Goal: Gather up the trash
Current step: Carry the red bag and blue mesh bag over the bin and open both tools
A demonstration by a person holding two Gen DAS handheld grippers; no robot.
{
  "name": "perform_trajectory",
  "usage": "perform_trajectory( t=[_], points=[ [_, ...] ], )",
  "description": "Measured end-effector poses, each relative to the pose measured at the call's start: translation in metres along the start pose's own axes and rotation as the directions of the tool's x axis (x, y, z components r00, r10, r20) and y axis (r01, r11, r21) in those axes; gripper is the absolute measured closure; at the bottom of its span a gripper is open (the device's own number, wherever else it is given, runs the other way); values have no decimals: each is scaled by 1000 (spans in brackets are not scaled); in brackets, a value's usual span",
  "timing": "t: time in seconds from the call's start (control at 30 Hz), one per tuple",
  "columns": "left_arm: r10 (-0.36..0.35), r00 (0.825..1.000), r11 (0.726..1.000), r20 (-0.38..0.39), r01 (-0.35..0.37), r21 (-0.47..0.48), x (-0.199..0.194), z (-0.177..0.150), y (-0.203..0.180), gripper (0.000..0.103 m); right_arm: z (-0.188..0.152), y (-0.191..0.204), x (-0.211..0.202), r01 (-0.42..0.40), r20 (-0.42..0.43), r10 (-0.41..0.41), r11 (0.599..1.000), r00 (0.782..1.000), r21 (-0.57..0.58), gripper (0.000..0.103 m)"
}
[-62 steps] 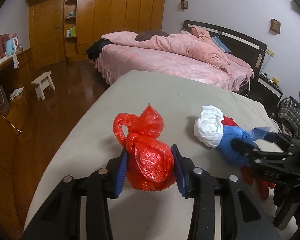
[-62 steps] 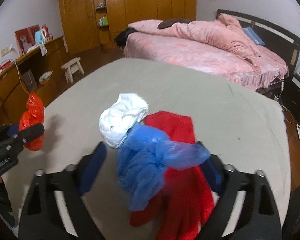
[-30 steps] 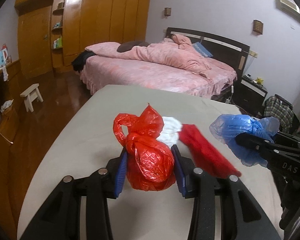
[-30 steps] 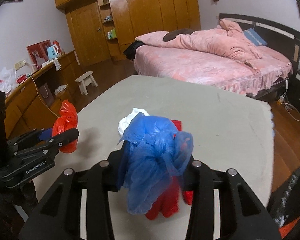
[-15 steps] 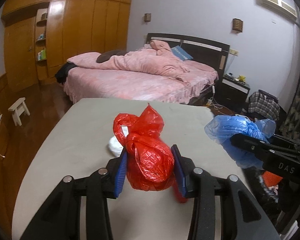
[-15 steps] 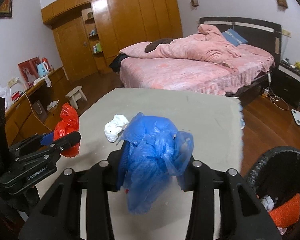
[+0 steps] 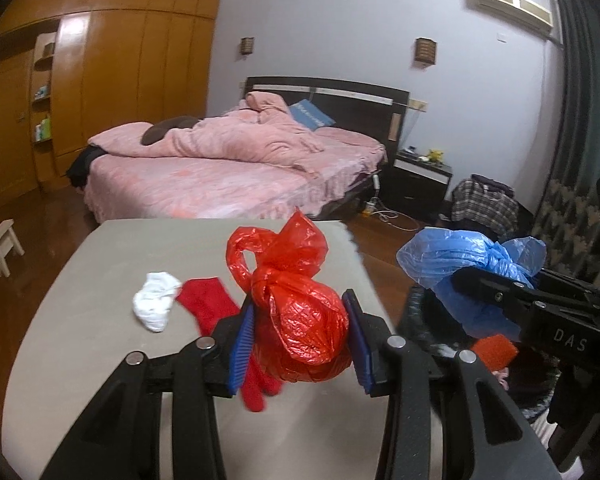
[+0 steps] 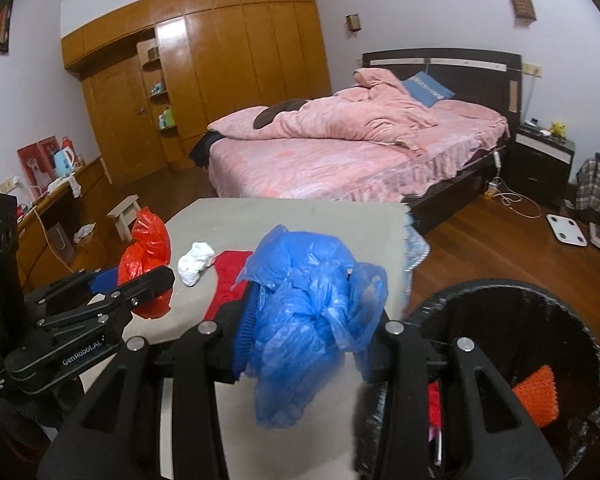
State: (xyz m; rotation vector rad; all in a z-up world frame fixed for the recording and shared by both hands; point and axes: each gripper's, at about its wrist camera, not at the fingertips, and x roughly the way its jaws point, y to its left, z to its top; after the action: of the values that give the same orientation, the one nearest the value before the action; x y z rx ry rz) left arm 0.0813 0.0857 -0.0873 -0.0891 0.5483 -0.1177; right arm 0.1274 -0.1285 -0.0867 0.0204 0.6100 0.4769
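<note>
With the left gripper (image 7: 298,338) clamped on the red bag (image 7: 296,312) and the right gripper (image 8: 308,332) clamped on the blue bag (image 8: 308,320) near the black bin (image 8: 540,300), a loose slippery fold could slide free and drop onto the tabletop (image 7: 100,340).

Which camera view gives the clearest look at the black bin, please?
The right wrist view: the black bin shows its open rim and inside, right of the table. The left wrist view shows only part of it, behind the blue bag.

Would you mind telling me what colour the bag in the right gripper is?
The bag is blue, seen best in the right wrist view.
</note>
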Motion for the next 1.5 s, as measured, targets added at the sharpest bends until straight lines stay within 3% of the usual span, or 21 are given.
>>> perform_trajectory(
  t=[0.77,1.5],
  points=[
    [-146,989,982,18,143,120,-7,17,-110,60,-15,-78,-81,168,95,-176,982,980,88,63],
    [-275,961,937,-1,268,224,-2,17,-182,60,-33,-130,-124,275,113,-293,949,949,153,63]
  ],
)
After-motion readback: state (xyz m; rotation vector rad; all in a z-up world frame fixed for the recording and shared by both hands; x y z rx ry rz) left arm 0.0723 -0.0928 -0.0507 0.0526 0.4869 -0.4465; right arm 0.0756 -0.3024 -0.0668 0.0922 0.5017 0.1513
